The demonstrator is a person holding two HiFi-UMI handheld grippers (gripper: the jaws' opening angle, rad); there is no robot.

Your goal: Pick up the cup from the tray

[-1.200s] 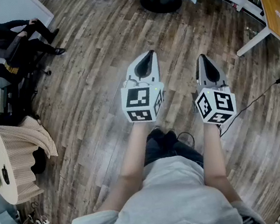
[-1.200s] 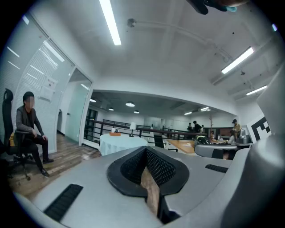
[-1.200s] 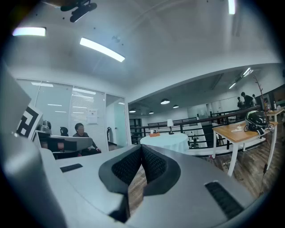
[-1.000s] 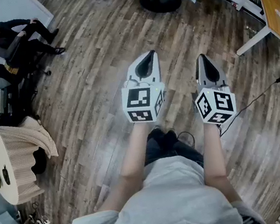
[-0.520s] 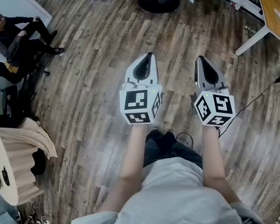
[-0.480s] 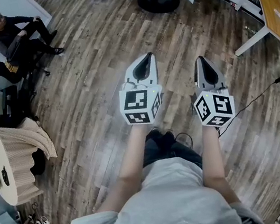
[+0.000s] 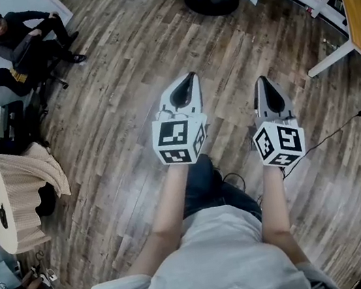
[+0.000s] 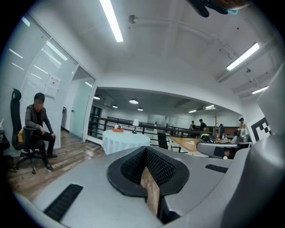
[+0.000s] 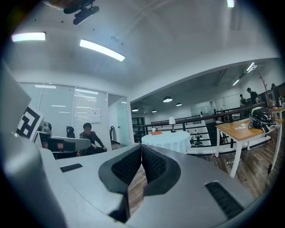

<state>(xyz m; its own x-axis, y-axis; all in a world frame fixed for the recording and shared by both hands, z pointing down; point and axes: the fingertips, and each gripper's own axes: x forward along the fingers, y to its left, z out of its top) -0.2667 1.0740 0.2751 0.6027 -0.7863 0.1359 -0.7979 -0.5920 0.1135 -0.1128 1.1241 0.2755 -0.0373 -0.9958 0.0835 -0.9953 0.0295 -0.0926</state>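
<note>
Keeping left gripper (image 7: 189,78) and right gripper (image 7: 263,82) shut and empty, drifting slightly over the wood floor (image 7: 121,81) — not spotting the cup or tray yet, probably sitting on the far white-clothed table (image 8: 124,139).

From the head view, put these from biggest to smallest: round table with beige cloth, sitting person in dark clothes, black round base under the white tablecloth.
1. The round table with beige cloth and the sitting person in dark clothes: about alike, so not ranked.
2. The black round base: clearly smallest.
</note>
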